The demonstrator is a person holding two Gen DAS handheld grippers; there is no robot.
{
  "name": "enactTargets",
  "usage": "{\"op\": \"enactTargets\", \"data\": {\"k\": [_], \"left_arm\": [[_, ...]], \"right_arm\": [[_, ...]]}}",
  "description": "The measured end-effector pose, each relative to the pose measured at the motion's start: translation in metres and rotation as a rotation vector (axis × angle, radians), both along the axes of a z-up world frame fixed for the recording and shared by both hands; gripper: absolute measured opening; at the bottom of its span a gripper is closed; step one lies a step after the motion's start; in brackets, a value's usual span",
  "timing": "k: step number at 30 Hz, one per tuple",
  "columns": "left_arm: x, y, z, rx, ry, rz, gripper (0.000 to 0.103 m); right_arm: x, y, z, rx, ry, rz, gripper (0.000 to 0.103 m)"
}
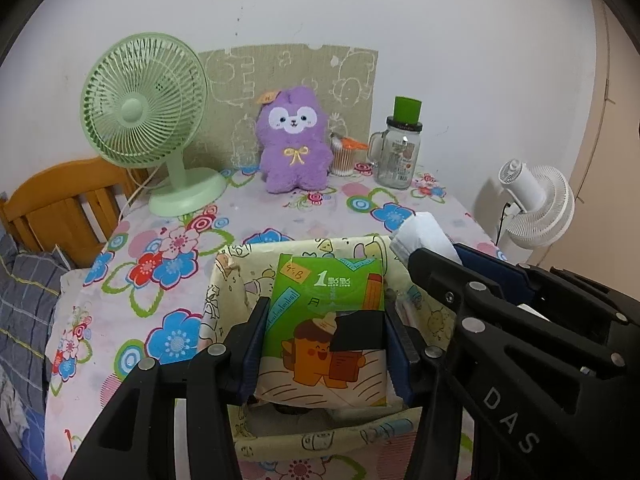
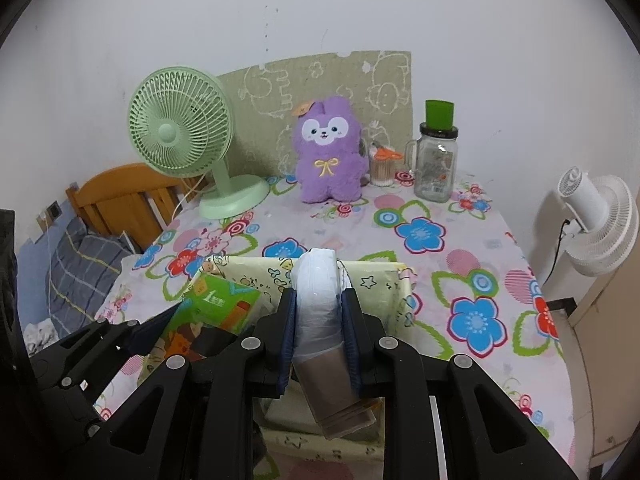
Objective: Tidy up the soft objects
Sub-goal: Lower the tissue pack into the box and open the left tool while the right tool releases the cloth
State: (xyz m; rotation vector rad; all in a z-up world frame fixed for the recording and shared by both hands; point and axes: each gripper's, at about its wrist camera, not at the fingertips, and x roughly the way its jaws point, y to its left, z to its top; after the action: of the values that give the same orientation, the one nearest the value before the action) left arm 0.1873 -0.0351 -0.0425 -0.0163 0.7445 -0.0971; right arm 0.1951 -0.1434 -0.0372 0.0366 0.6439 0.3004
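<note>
Because both soft things were going into the fabric box (image 1: 236, 276) near the table's front edge, the left gripper (image 1: 324, 344) squeezed the green tissue pack (image 1: 324, 312) over it — and the right gripper (image 2: 320, 336) squeezed the white bag roll (image 2: 318, 300) beside it.

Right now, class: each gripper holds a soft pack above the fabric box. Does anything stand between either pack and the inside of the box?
Nothing visible does. The green tissue pack in the left gripper and the white roll in the right gripper both hang over the open fabric box, whose visible interior looks free; the floor beneath is mostly hidden.
</note>
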Motion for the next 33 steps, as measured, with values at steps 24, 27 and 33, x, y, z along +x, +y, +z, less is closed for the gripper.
{"op": "enactTargets", "data": {"k": [24, 27, 33], "left_arm": [[0.016, 0.020, -0.026, -0.008, 0.046, 0.038, 0.078], [0.016, 0.021, -0.027, -0.002, 0.046, 0.040, 0.078], [0.017, 0.019, -0.028, 0.013, 0.046, 0.035, 0.081]], "right_arm": [[0.041, 0.028, -0.039, 0.023, 0.090, 0.062, 0.025], [0.041, 0.031, -0.040, 0.022, 0.087, 0.081, 0.028], [0.042, 0.031, -0.041, 0.007, 0.091, 0.082, 0.056]]}}
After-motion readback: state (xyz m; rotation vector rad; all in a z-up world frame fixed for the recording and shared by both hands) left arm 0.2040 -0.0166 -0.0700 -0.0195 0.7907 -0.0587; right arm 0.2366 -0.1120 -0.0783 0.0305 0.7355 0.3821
